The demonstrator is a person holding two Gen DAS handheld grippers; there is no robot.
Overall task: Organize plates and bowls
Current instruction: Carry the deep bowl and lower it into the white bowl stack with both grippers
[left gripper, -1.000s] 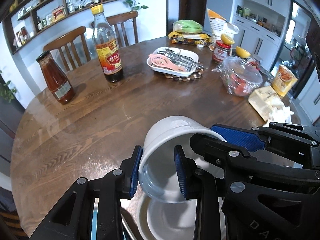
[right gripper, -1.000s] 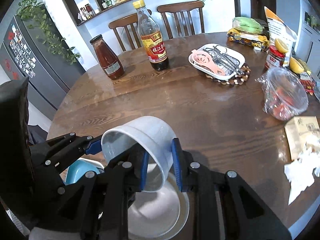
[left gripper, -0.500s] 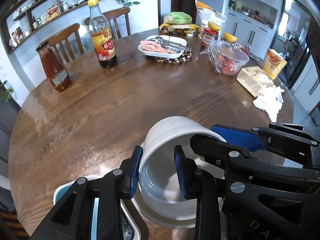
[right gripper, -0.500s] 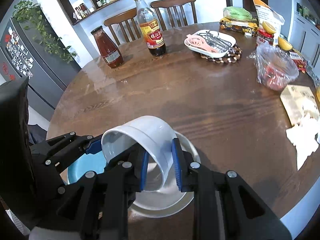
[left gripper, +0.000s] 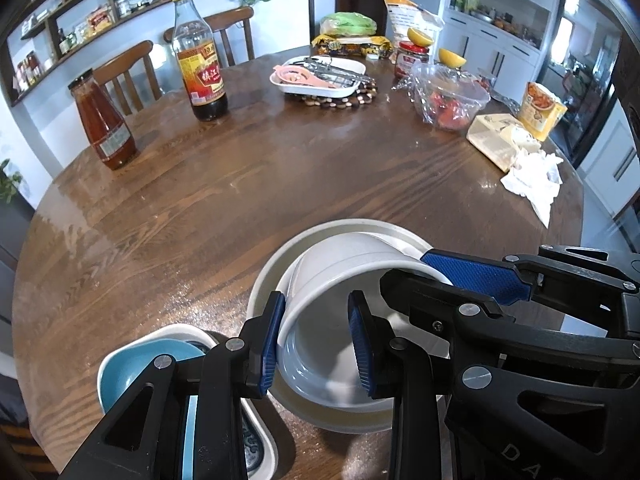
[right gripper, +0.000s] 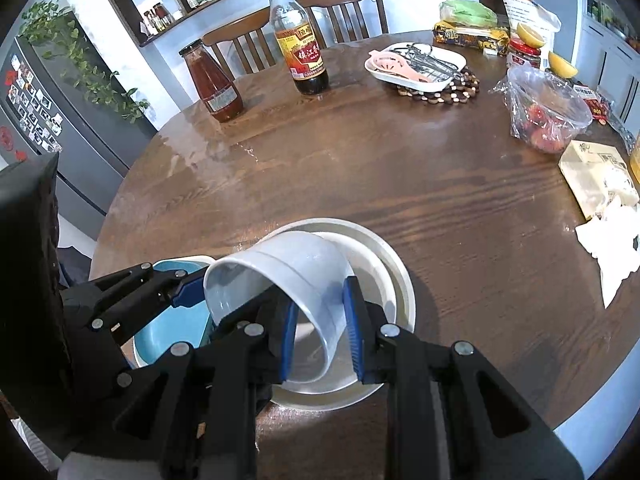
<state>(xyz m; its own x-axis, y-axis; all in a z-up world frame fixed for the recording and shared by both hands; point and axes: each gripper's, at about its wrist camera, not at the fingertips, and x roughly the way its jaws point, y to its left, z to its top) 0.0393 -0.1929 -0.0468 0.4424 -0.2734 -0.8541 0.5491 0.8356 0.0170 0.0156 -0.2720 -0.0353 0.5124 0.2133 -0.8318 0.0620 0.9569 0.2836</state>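
Observation:
A deep white bowl (left gripper: 352,264) is held tilted by both grippers over a wide white plate (left gripper: 268,276) near the table's front edge. My left gripper (left gripper: 316,340) is shut on the bowl's left rim. My right gripper (right gripper: 320,328) is shut on the bowl's right rim, with the bowl (right gripper: 296,268) above the plate (right gripper: 392,264). A blue bowl (left gripper: 132,368) sits in a white dish to the left of the plate; it also shows in the right wrist view (right gripper: 168,332).
On the round wooden table (left gripper: 280,168) stand a sauce jar (left gripper: 102,124), a vinegar bottle (left gripper: 200,56), a white tray of utensils (left gripper: 320,76) on a beaded mat, a bagged bowl of fruit (left gripper: 448,100), packets and crumpled tissue (left gripper: 532,176). Chairs stand behind.
Both grippers have lifted and pulled back with the white bowl. The plate below and the blue bowl to its left have come into fuller view.

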